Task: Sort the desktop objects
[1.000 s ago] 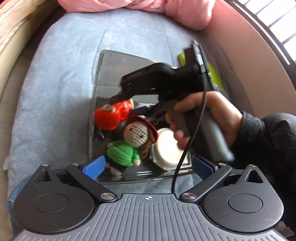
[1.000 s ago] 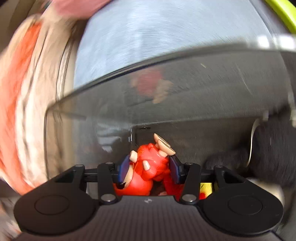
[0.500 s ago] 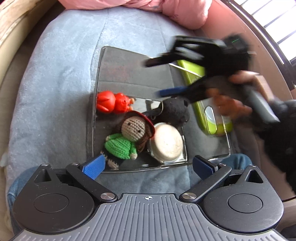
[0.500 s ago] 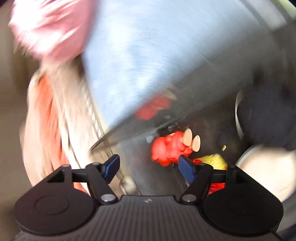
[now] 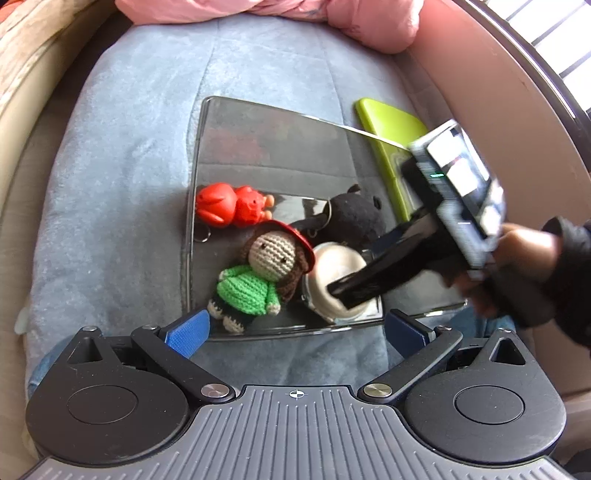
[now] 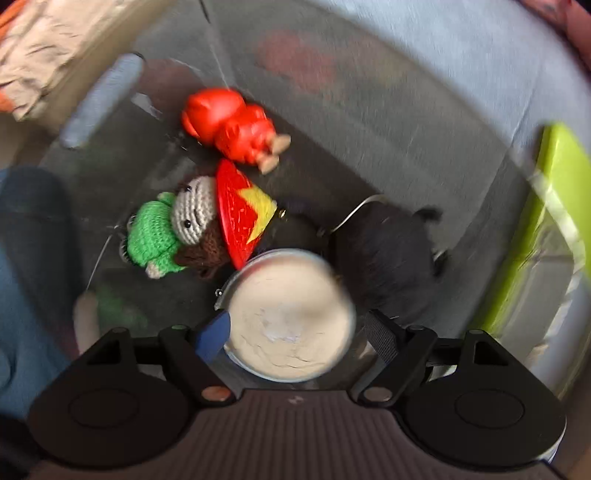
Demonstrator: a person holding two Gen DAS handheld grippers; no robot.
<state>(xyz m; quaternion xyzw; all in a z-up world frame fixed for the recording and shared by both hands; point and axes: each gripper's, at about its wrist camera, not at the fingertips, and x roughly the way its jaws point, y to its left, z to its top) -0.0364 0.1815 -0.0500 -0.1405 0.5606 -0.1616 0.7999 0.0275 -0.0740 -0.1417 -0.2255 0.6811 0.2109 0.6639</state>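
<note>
The right gripper point(image 6: 291, 332) has let go of the red toy figure point(image 5: 231, 206), which it clamped a second ago, and has swung from the far left of the clear tray point(image 5: 269, 122) to the near right; its jaws now stand wide apart on either side of the round cream tin point(image 6: 290, 317), the blue pad point(image 6: 214, 334) just beside the tin's left rim, and whether either pad touches it I cannot tell; it has hold of nothing. In the left wrist view the right gripper's black body point(image 5: 384, 273) reaches over the tin from the right and hides part of it; the picture there is blurred by motion. The red toy figure lies on its side at the far left of the tray, apart from both tools. The left gripper point(image 5: 295, 328) has stayed at the near edge of the tray, jaws wide open and empty. Just left of the tin lies the crocheted doll point(image 5: 258, 273) in a green jumper and red hat, its hat touching the tin; the black plush toy point(image 5: 354, 218) lies just beyond the tin; a lime green case point(image 5: 391, 147) sits at the tray's right; the tray rests on a blue blanket point(image 5: 122, 177), with a pink cushion point(image 5: 332, 14) at the far side.
</note>
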